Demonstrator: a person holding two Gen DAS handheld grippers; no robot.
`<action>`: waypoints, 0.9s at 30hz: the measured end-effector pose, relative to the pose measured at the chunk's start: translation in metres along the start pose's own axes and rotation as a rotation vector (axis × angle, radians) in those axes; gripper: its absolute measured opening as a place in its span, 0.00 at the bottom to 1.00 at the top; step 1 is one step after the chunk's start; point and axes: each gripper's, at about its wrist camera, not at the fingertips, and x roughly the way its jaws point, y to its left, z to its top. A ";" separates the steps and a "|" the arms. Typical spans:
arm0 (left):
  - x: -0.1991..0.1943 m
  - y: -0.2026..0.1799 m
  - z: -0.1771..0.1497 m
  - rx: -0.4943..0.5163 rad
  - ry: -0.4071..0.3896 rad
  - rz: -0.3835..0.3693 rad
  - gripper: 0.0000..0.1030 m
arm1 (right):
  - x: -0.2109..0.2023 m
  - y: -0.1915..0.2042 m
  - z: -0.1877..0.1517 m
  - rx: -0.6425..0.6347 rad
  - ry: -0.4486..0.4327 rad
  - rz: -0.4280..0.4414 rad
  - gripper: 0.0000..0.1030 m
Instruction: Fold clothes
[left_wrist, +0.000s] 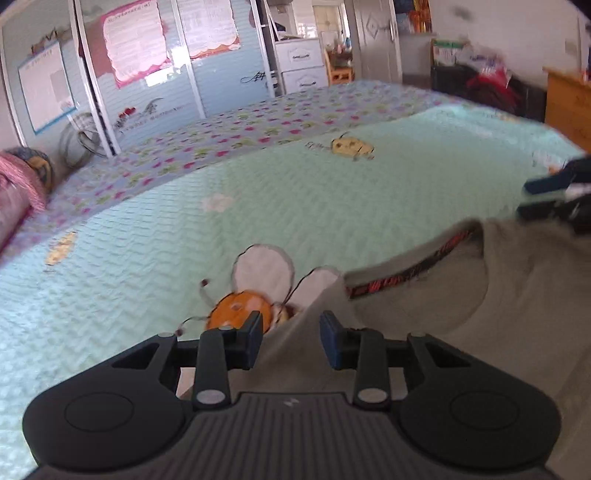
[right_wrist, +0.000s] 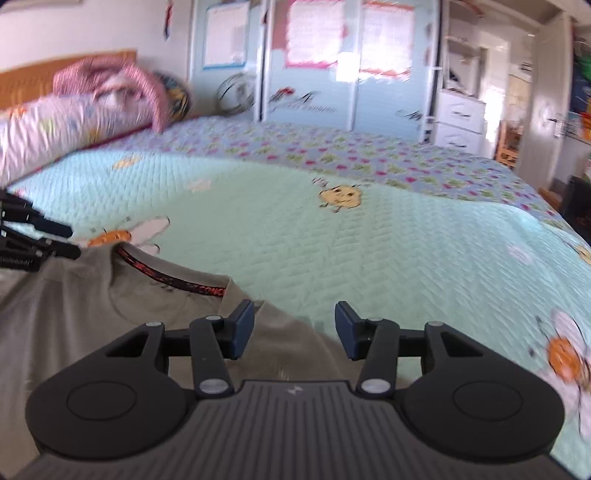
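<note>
A mint quilt covers the bed, a grey shirt lies flat on its near edge, and the left gripper and right gripper each straddle a shoulder of the shirt, jaws wide and gripping nothing.

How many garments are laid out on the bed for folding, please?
1: a grey T-shirt on the green bedspread, near edge, between both open grippers. Bedding by the headboard may hide more.
</note>
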 end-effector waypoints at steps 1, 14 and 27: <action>0.004 0.001 0.003 -0.006 -0.005 -0.012 0.35 | 0.009 -0.001 0.003 -0.019 0.017 0.014 0.49; 0.032 -0.008 0.014 0.056 0.000 -0.123 0.39 | 0.045 0.012 0.013 -0.091 0.033 0.159 0.49; 0.051 -0.010 0.049 0.110 -0.011 0.025 0.06 | 0.074 0.029 0.051 -0.028 0.044 0.033 0.03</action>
